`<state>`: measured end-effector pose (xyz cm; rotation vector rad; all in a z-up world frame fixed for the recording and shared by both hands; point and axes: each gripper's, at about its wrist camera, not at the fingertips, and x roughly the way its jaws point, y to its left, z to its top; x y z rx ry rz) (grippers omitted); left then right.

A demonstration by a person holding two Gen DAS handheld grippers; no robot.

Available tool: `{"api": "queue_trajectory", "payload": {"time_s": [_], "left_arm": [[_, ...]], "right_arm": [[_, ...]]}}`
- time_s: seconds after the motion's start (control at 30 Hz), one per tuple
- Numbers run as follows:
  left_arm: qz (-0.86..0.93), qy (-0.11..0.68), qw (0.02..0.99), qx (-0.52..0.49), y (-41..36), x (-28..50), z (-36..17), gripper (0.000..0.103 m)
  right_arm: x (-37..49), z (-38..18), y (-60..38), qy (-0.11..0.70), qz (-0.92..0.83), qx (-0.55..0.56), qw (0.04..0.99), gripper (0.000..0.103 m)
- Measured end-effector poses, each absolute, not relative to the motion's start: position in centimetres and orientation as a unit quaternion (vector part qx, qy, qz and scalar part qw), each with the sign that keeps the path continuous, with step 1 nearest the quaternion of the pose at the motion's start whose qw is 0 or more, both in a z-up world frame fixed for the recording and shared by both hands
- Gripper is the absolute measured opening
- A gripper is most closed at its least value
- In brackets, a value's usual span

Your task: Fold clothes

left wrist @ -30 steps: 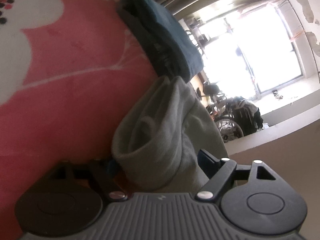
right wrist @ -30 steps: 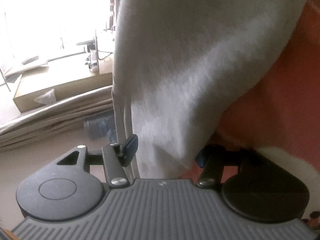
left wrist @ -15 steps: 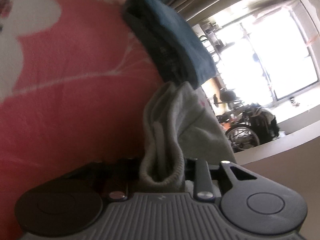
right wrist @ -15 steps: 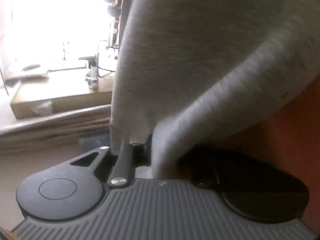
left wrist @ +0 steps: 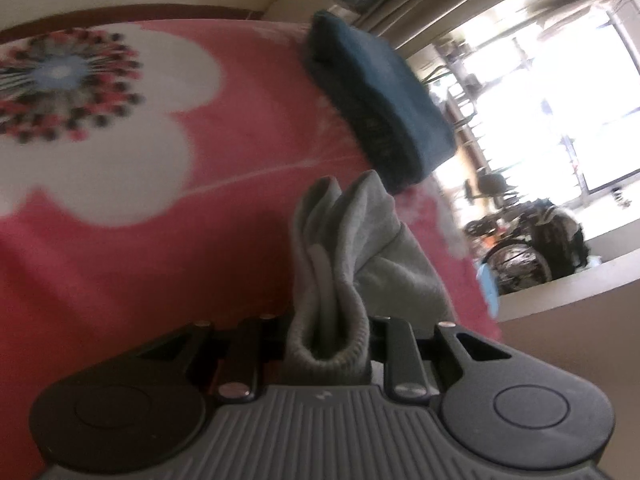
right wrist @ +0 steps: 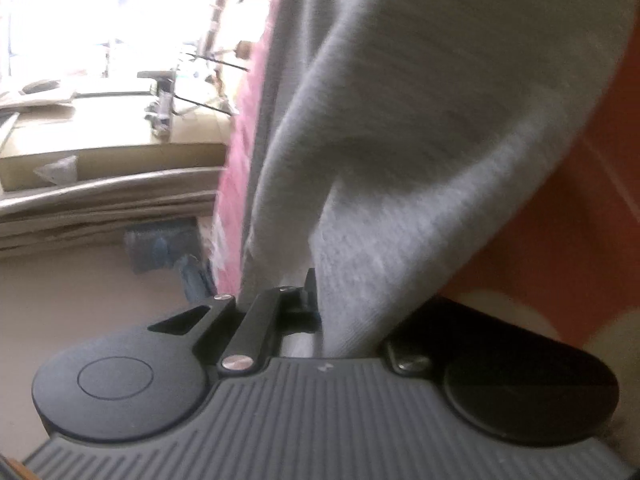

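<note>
A grey knit garment (left wrist: 360,240) lies bunched on the pink flowered blanket (left wrist: 160,240). Its ribbed hem is pinched between the jaws of my left gripper (left wrist: 328,332), which are still closing on it. In the right wrist view the same grey garment (right wrist: 440,120) fills the upper right and hangs in a lifted fold. My right gripper (right wrist: 344,320) grips its lower edge, jaws still closing, and the cloth hides the right finger. Both fingertips are mostly covered by fabric.
A folded dark blue garment (left wrist: 376,100) rests on the blanket just beyond the grey one. The bed edge (right wrist: 236,160) drops to a floor with flat cardboard (right wrist: 100,152). A bright window and a wheelchair (left wrist: 520,256) stand far off.
Both grippers went from open around the grey cloth to closed on it. Both then rose, pulling the fabric up into narrow gathered folds.
</note>
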<state>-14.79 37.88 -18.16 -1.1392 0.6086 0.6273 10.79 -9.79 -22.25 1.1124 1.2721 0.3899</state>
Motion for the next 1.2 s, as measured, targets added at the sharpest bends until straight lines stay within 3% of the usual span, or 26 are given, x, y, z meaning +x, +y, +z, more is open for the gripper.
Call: {"api": "queue_trajectory", "payload": {"time_s": [0.1,0.23,0.37,0.4,0.47,0.57,0.77,1.0,1.07,1.13,1.2], "left_arm": [[0.292,0.303,0.762,-0.493,37.6,-15.0,-19.6,0.025],[0.285,0.324,0.750,-0.502,38.1,-15.3,-20.3,0.039],[0.282,0.343,0.762,-0.471,39.1,-16.8,-17.7,0.055],[0.283,0.345,0.767,-0.461,39.3,-17.4,-16.9,0.055],[0.279,0.335,0.785,-0.440,40.0,-18.3,-15.2,0.056],[0.267,0.316,0.819,-0.397,40.2,-17.6,-13.2,0.062],[0.209,0.335,0.875,-0.279,39.7,-11.9,-12.2,0.066],[0.198,0.375,0.865,-0.268,40.3,-9.2,-14.2,0.066],[0.202,0.379,0.865,-0.261,40.3,-9.1,-14.7,0.055],[0.208,0.379,0.862,-0.264,40.3,-9.2,-15.2,0.039],[0.216,0.377,0.860,-0.268,40.3,-9.4,-15.6,0.034]], "right_arm": [[9.5,-23.9,-10.5,0.588,0.153,0.487,0.628,0.007],[10.2,-24.7,-10.4,0.622,0.143,0.462,0.616,0.016],[10.2,-21.3,-10.3,0.663,0.162,0.378,0.625,0.065],[9.8,-20.1,-10.4,0.678,0.171,0.346,0.626,0.072],[9.2,-17.8,-10.6,0.697,0.193,0.284,0.629,0.076],[10.4,-13.4,-9.7,0.682,0.241,0.209,0.658,0.077],[16.5,-6.3,-0.6,0.532,0.381,0.105,0.749,0.077],[18.5,-10.8,4.9,0.448,0.444,-0.150,0.761,0.074],[19.0,-13.0,6.2,0.455,0.456,-0.188,0.742,0.073],[19.4,-14.8,6.3,0.478,0.457,-0.203,0.722,0.057],[19.3,-16.1,6.7,0.490,0.450,-0.215,0.715,0.027]]}}
